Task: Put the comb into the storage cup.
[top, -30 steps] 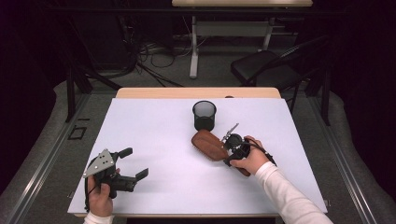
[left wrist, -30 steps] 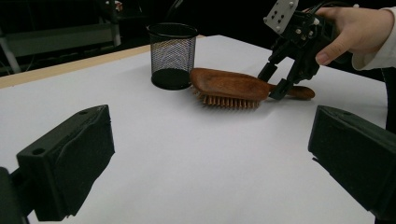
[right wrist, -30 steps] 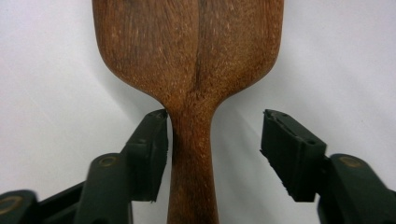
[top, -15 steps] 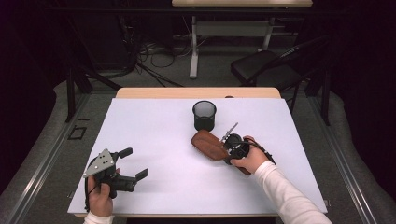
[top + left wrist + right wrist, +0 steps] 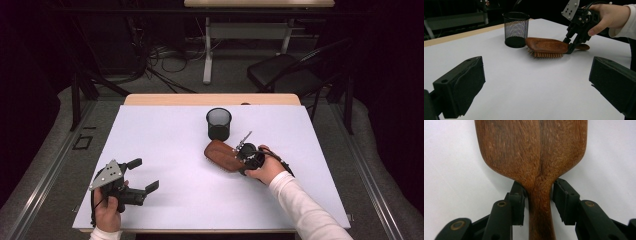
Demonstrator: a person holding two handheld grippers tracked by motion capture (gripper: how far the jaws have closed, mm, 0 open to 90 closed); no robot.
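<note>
High view: white table [image 5: 165, 150] with a black mesh pen cup [image 5: 218, 124] upright near the middle-far side. Wooden hairbrush [image 5: 223, 154] lies on the table just in front of the cup, apart from it, angled, handle toward the person's right. Right claw [image 5: 245, 156], held in the right hand [image 5: 267, 169], sits at the brush's handle end. Left claw [image 5: 141, 176] at the near-left corner of the table, held in the left hand [image 5: 106, 212], jaws spread wide with nothing between them, well apart from the brush. Left gripper view: own jaws far apart at either edge, bare table between. Hairbrush [image 5: 547, 46] ahead, bristles down on the table, its rounded head near the base of the mesh cup [image 5: 515, 29]; cannot tell whether they touch. Right claw [image 5: 570, 47] comes down over the brush's neck from above, hand [image 5: 607, 17] behind it. Right gripper view: wooden back of the brush [image 5: 534, 152] faces the camera; right claw [image 5: 538, 200] straddles the narrow neck, left pad against the wood, right pad with a thin gap, so nearly closed, not yet clamped.
</note>
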